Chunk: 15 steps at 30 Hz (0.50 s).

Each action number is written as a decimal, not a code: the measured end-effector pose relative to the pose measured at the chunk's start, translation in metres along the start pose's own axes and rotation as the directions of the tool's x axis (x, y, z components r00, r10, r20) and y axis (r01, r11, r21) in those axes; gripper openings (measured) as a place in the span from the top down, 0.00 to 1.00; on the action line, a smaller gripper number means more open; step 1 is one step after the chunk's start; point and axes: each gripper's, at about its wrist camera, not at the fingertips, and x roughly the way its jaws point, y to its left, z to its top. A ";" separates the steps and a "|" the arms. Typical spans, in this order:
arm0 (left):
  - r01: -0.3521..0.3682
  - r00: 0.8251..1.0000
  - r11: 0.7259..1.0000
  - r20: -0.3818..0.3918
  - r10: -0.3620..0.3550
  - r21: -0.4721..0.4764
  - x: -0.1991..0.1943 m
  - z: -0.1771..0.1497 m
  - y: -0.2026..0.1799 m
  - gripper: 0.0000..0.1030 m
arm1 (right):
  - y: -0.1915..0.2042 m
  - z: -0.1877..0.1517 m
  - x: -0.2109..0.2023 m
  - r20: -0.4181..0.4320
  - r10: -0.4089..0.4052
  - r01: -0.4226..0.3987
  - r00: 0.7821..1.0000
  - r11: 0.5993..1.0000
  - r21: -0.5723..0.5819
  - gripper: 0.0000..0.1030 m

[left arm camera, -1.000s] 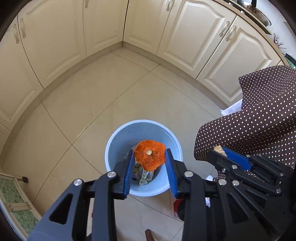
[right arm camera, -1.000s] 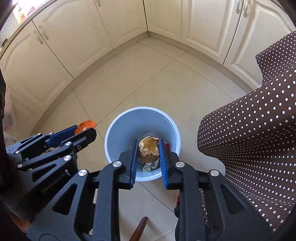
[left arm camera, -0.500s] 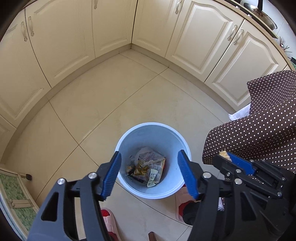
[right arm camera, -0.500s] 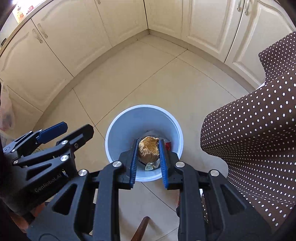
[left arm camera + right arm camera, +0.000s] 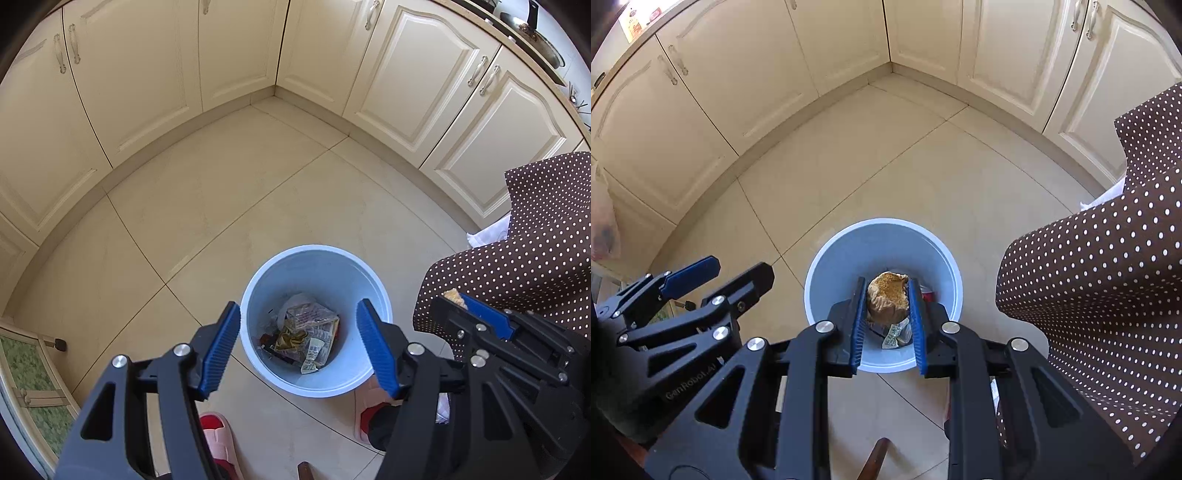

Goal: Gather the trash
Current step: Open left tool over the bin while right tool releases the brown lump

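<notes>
On the left, our left gripper (image 5: 299,341) hangs with jaws apart and empty, its orange scrap gone into the bin (image 5: 258,291) below, while our right gripper (image 5: 888,308) stays clamped on the brown lump (image 5: 888,299), next to drop.

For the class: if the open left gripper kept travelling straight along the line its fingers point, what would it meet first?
Probably the crumpled wrappers inside the round pale-blue plastic bin. Nothing shows between the left gripper and them, though depth is hard to judge.
</notes>
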 end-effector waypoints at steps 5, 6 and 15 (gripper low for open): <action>-0.003 1.000 1.000 0.004 0.003 -0.004 0.000 0.000 0.000 0.36 | 0.002 0.007 -0.002 0.022 -0.002 0.002 1.000 1.000 0.006 0.78; -0.004 1.000 1.000 0.005 0.004 -0.004 -0.001 -0.001 -0.001 0.36 | 0.002 0.008 -0.003 0.029 -0.004 0.004 1.000 1.000 0.009 0.78; 0.001 1.000 1.000 0.015 0.000 -0.014 -0.005 0.001 0.003 0.35 | -0.005 0.014 -0.010 0.049 -0.029 0.027 0.998 0.999 0.030 0.58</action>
